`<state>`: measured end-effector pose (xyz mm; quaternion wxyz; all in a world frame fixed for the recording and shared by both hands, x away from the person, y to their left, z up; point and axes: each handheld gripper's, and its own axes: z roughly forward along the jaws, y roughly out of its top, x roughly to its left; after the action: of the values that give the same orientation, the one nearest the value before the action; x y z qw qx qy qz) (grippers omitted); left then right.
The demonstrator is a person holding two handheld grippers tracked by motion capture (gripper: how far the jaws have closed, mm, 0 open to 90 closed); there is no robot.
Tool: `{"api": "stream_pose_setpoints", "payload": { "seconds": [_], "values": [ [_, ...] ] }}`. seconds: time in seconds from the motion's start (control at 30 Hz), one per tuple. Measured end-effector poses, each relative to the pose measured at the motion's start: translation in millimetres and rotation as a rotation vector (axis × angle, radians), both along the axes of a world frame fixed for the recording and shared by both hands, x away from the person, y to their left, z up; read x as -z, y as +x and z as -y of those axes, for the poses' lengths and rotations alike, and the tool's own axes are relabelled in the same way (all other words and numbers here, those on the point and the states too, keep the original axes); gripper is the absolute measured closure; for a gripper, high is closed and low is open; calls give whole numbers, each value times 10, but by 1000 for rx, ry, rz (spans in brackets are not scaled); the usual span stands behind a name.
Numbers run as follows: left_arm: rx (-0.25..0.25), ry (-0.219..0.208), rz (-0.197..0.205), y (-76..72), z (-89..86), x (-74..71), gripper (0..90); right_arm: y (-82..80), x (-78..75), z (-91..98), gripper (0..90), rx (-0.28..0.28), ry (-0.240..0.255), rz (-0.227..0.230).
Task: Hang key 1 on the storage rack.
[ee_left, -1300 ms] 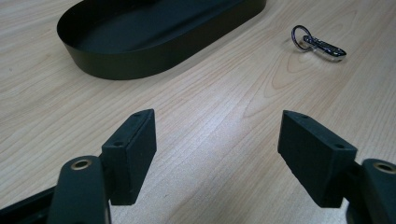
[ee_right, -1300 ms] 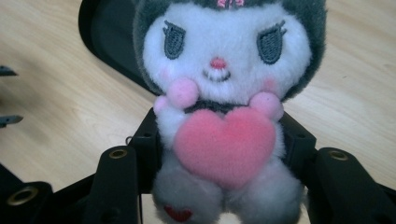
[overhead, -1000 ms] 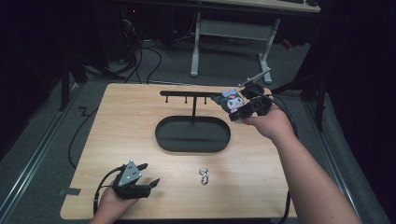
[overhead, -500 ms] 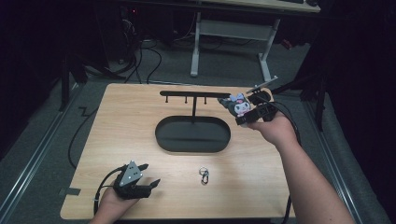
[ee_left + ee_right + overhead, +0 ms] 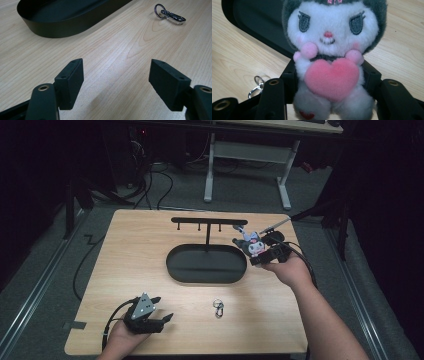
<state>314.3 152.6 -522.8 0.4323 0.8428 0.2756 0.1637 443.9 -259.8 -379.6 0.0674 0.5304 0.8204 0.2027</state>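
Right tool (image 5: 256, 251) is gripping the plush (image 5: 251, 245): in the right gripper view its jaws are pressing on both sides of the plush (image 5: 332, 62) body, around the pink heart. Plush is facing that camera, head up, white face, dark grey hood. In the high view it is sitting at the right end of the tray (image 5: 172, 262), just over or beside the rim; contact with the tray is not resolvable. Right hand (image 5: 290, 270) is holding the tool from the worktop's right side, cable trailing off behind it.

Left tool (image 5: 159, 321) is sitting wide open with nothing between the jaws; the left gripper view is showing bare worktop (image 5: 120, 62) in the gap. Left hand (image 5: 125, 337) is holding it low at the near left corner of the worktop (image 5: 130, 245), jaws pointing toward the clip.

Clip (image 5: 218, 308), a silver snap hook with a ring, is lying flat on the worktop in front of the tray, well apart from both tools. It is also showing ahead of the left tool at top right (image 5: 169, 15) and below left of the plush (image 5: 257, 86).

Tray is black, oval, shallow, lying mid-worktop. Rack (image 5: 207, 222), a black T-shaped stand with small pegs hanging under its bar, is standing up from the tray's far edge.
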Motion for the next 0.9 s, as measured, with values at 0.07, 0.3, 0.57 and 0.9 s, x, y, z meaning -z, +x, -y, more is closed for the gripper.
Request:
{"api": "stream_pose_setpoints", "payload": {
  "seconds": [0.07, 0.3, 0.57, 0.9],
  "values": [
    [2, 2, -3, 2, 0, 0, 287, 12, 48, -10, 466, -7, -7, 8],
    [2, 2, 0, 2, -1, 1, 287, 84, 241, -68, 453, 3, 15, 8],
    [1, 0, 4, 7, 1, 1, 289, 145, 405, -135, 437, 1, 32, -4],
    [-3, -2, 2, 12, -7, 2, 289, 99, 394, -141, 345, 0, 26, 36]
  ]
}}
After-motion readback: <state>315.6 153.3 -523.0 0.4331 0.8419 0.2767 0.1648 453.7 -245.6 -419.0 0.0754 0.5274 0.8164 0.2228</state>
